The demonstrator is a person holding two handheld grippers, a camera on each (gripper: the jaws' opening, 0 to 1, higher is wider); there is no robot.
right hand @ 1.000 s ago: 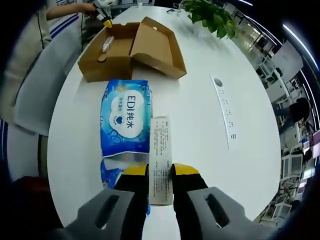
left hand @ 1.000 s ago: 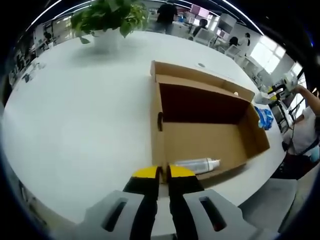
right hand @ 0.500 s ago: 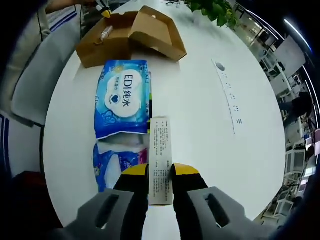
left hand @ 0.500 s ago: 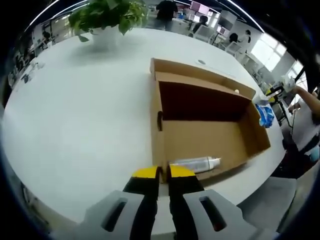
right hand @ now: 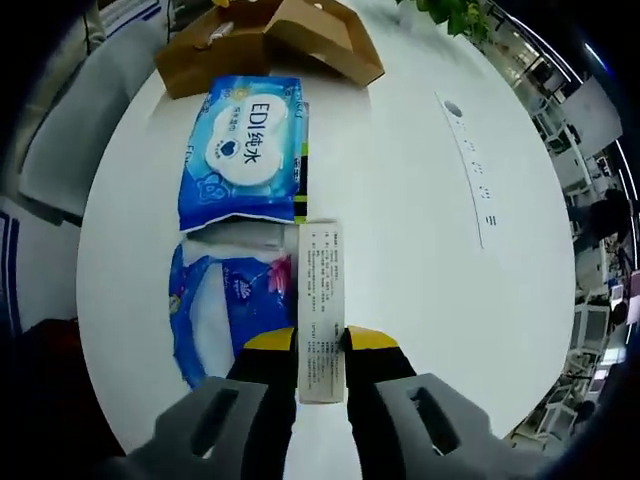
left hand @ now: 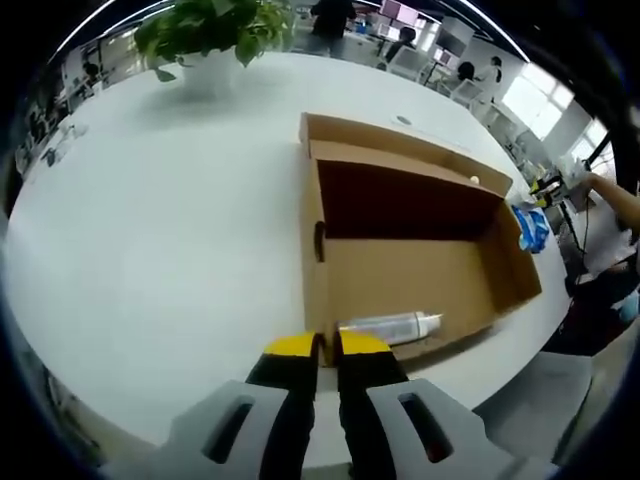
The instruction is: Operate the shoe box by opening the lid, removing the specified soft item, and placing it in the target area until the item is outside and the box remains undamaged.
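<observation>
2nd wipes pack [right hand: 225,315] now out, 2 total

The brown cardboard shoe box [left hand: 420,275] stands open on the white tabletop [left hand: 150,240], its lid [right hand: 325,40] folded back. A blue soft wipes pack [right hand: 245,145] lies flat on the tabletop outside the box, near its open side, printed side up.
</observation>
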